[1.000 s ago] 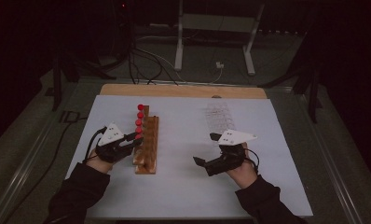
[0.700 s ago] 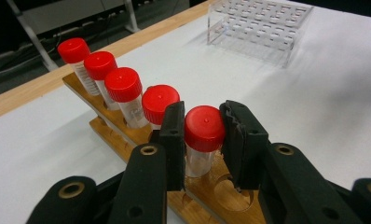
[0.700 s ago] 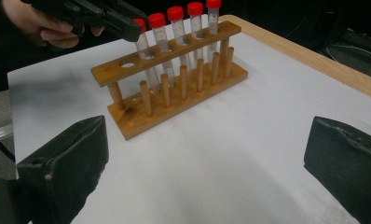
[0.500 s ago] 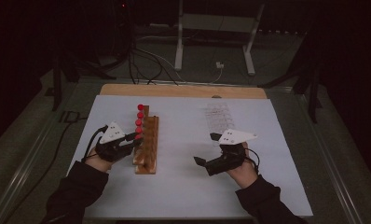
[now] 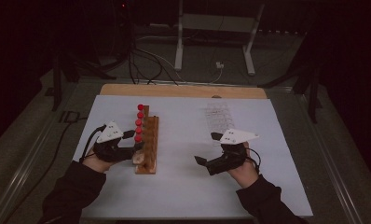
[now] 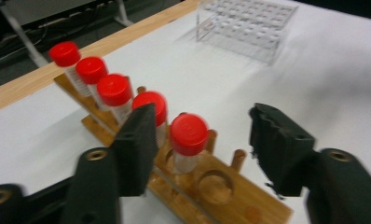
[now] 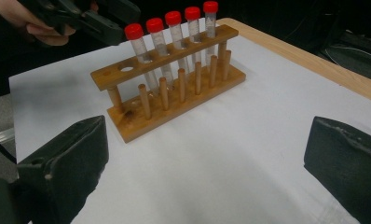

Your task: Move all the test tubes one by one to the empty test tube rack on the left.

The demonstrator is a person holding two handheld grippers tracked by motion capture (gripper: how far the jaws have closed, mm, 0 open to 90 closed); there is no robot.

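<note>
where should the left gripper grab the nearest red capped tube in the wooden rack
On the red cap of the nearest tube, which stands upright in the wooden rack with its glass behind the top bar. Come from the open end, where the left gripper, jaws just opened, already straddles it; the next tube crowds the far side.

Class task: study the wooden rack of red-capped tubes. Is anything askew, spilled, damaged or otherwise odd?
Nothing is spilled or broken. Five red-capped tubes stand upright in the wooden rack. One end hole, nearest the left gripper, is empty, so the row is incomplete. The clear plastic rack stands empty.
</note>
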